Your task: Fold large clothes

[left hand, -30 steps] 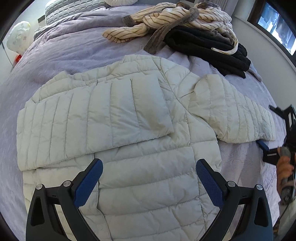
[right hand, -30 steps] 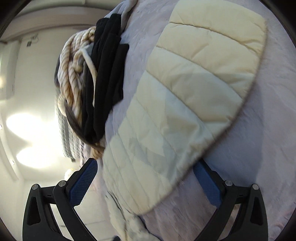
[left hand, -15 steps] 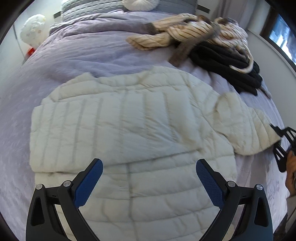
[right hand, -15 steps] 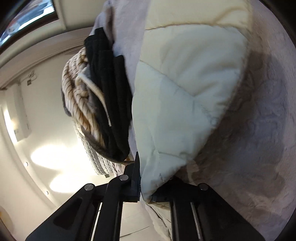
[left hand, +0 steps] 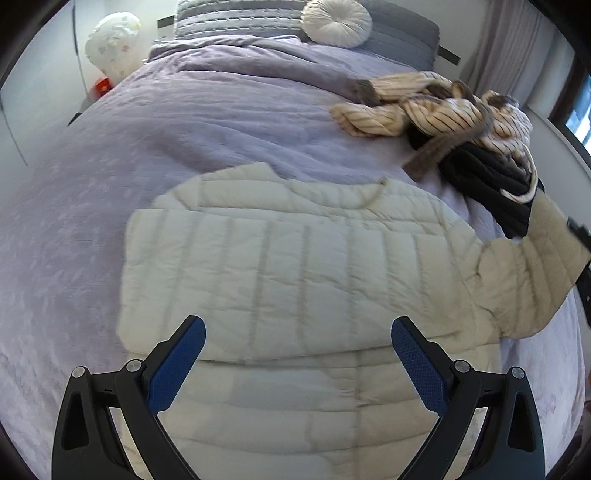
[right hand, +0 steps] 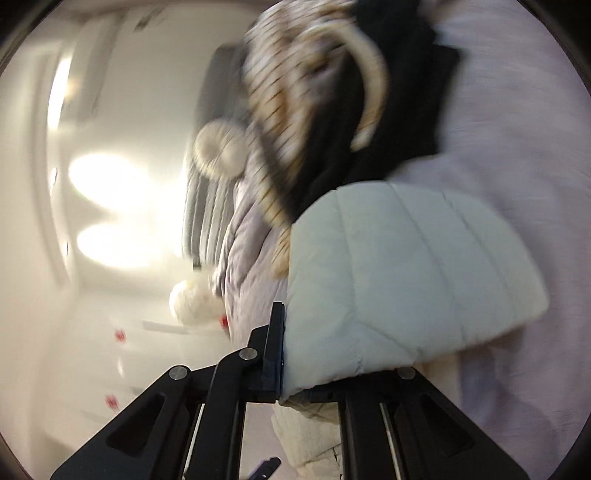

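The right gripper (right hand: 282, 354) clamps the cream quilted sleeve (right hand: 406, 280) above the lilac bedspread (right hand: 517, 129), striped and black clothes (right hand: 332, 110) beyond

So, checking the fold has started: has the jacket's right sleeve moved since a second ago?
Yes. The sleeve is lifted off the bedspread, now overlapping the black garment.

Bedroom in a home. Bed (left hand: 221, 122) with lilac quilted cover, grey padded headboard (left hand: 399, 33) and round white cushion (left hand: 336, 22); curtain (left hand: 506, 55) beside a window at right. Loose clothes (left hand: 454, 122) heaped on the bed; white walls.
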